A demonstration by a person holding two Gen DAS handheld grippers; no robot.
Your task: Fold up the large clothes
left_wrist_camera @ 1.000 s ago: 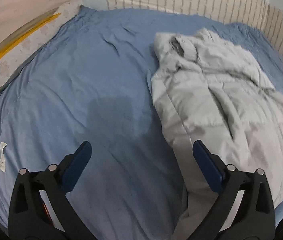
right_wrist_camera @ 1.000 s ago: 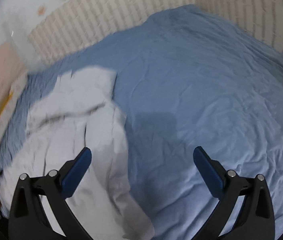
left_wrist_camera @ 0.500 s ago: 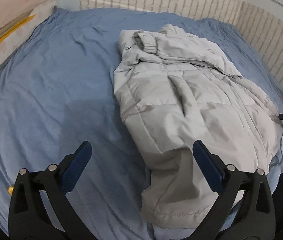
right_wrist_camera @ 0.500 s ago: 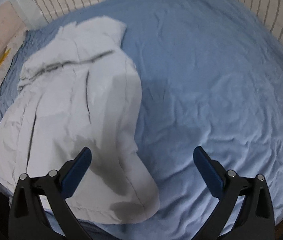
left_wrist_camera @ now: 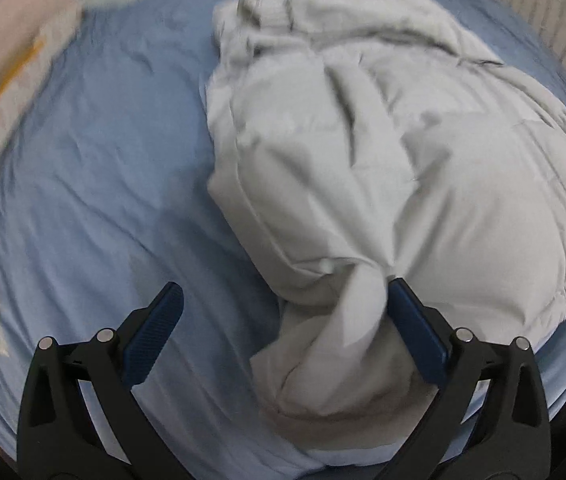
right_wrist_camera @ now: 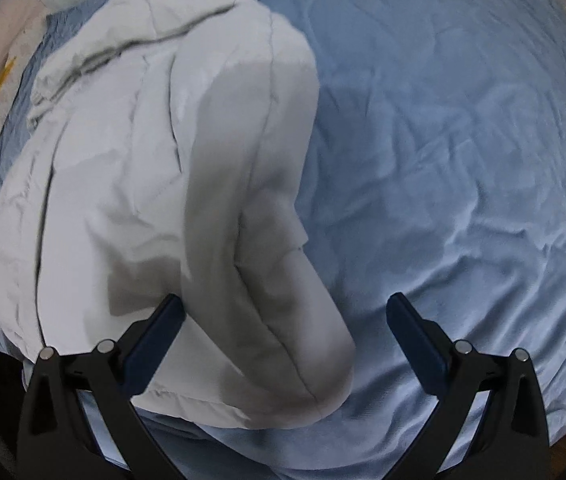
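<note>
Here, each line gives one part of the scene.
Bed: a wide bed with a creased blue sheet (right_wrist_camera: pixel 463 152) that fills most of both views.
Jacket: a pale grey padded jacket (left_wrist_camera: pixel 383 152) lies crumpled on the sheet, on the right in the left wrist view and on the left in the right wrist view (right_wrist_camera: pixel 155 168).
Sleeve: one puffy sleeve (right_wrist_camera: pixel 267 320) trails toward the near edge of the bed.
Left tongs (left_wrist_camera: pixel 283 336): spread wide and holding nothing; a bunched fold of jacket sits between the blue pads, right against the right-hand pad.
Right tongs (right_wrist_camera: pixel 283 344): also spread wide and holding nothing; the sleeve end lies between the pads, close to the left-hand one.
Wall: a pale brick-pattern wall (left_wrist_camera: pixel 543 12) rises behind the bed.
Sharpness: the left wrist view is blurred.
</note>
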